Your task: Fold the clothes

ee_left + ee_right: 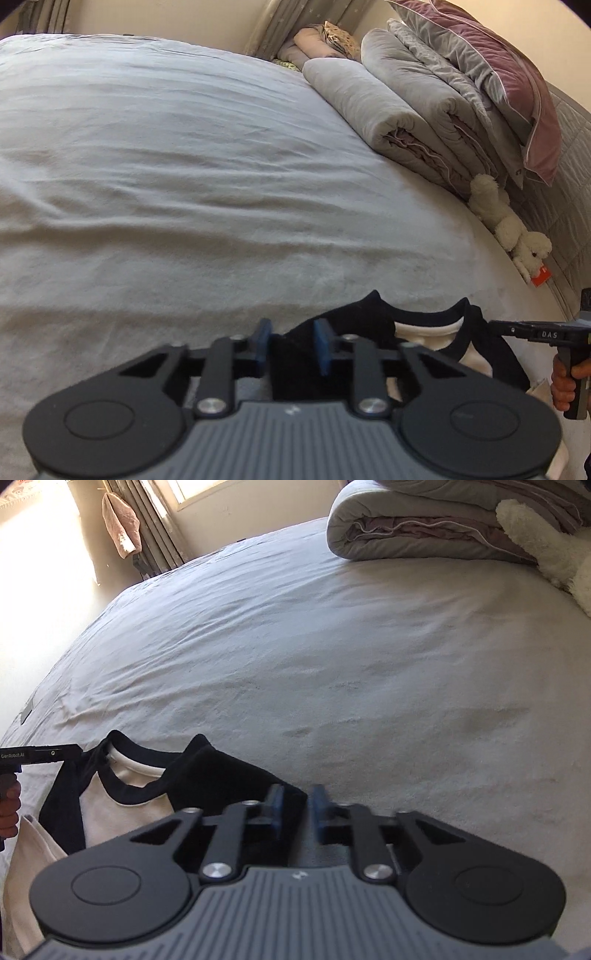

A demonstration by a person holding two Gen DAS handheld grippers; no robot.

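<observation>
Black-and-cream raglan shirt (122, 794): low in both frames, shoulders lifted over the grey bed (332, 646). Left hand-held gripper (291, 345): pinching black shoulder cloth. Right hand-held gripper (297, 812): pinching the opposite black shoulder. Step judged: carrying the shirt by its shoulders for laying flat. Next move calls for: lowering both shoulders evenly, fabric taut, clear of the folded quilt (388, 114) at upper right.
</observation>
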